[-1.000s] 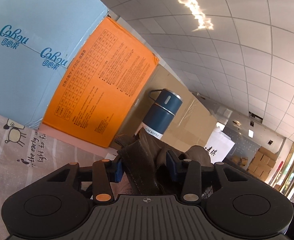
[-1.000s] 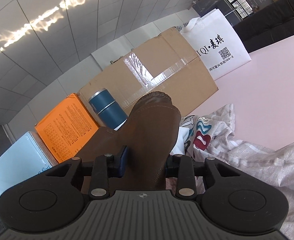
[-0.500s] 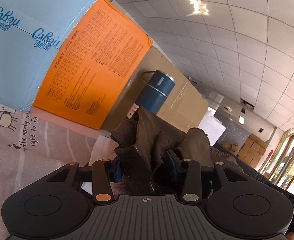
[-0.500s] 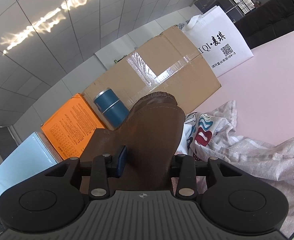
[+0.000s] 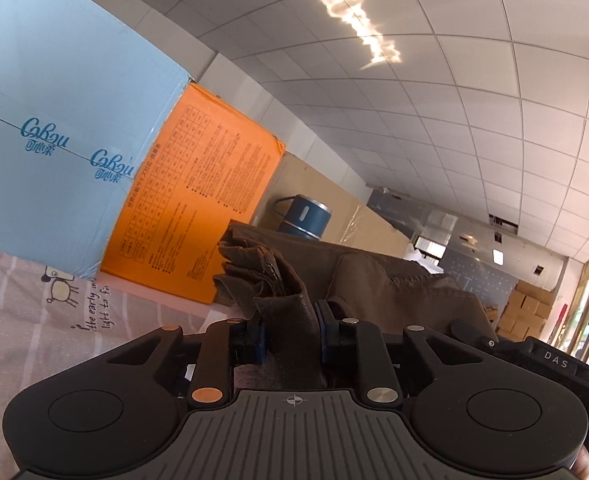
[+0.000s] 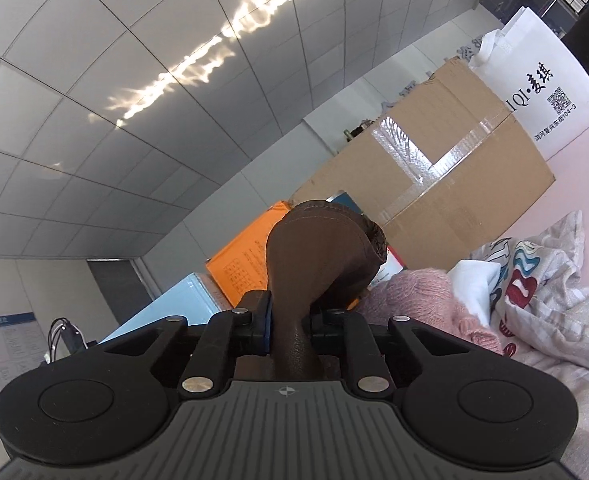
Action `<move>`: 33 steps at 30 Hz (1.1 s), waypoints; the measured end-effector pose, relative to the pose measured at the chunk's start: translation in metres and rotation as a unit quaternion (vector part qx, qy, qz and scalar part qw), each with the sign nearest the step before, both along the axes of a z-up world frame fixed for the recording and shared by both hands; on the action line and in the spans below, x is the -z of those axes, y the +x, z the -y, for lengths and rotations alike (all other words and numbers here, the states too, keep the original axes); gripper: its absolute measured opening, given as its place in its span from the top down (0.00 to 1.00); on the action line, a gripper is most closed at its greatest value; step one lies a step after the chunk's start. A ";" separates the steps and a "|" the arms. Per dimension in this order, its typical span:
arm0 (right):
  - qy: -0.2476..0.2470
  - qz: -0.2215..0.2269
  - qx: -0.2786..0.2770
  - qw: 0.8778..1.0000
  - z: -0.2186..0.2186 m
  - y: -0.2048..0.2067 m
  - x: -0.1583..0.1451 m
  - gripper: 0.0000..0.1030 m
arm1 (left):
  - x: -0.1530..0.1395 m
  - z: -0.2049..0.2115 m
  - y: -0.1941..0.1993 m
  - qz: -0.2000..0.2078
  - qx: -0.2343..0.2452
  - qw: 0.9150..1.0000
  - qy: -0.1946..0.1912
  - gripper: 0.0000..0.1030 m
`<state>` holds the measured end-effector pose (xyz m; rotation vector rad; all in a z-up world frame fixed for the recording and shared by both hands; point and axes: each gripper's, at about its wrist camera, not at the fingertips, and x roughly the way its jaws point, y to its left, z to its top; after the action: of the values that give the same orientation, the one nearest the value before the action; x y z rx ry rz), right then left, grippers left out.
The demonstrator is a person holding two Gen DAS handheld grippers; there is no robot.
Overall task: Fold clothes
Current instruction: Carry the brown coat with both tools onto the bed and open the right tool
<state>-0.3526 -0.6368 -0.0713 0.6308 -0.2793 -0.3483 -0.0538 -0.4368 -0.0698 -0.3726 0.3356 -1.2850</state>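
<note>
Between both sets of pads, brown garment (image 5: 378, 280) held up off the bed: left gripper (image 5: 290, 334) and right gripper (image 6: 290, 330), jaws just narrowed, each pinching a bunched edge. Spare clothes (image 6: 542, 296) at right view's 3 o'clock. Best to keep both pinches firm and level, draw the cloth taut before laying the fold

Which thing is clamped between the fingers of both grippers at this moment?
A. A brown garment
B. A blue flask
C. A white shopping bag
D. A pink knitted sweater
A: the brown garment is pinched in the left gripper, and the same brown cloth bulges up out of the right gripper, while the pink sweater, white bag and blue flask lie apart, untouched.
</note>
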 end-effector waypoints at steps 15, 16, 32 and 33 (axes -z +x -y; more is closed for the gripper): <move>-0.017 0.026 -0.153 0.988 -0.099 0.016 -0.024 0.88 | -0.030 -0.158 -0.044 0.015 -0.059 0.997 -0.038 0.81; -0.016 0.029 -0.162 0.986 -0.108 0.017 -0.026 0.88 | -0.029 -0.171 -0.046 0.015 -0.063 0.997 -0.043 0.81; 0.038 -0.097 -0.347 0.932 -0.271 0.165 -0.022 0.88 | 0.013 -0.375 -0.034 -0.029 -0.257 0.966 -0.018 0.81; 0.034 -0.107 -0.356 0.928 -0.282 0.175 -0.023 0.87 | 0.015 -0.386 -0.032 -0.029 -0.268 0.963 -0.017 0.81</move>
<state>-0.1775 -0.3546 -0.0482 0.7116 0.1805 0.2765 -0.0861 -0.0508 -0.0846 -0.4924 0.2389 -0.7502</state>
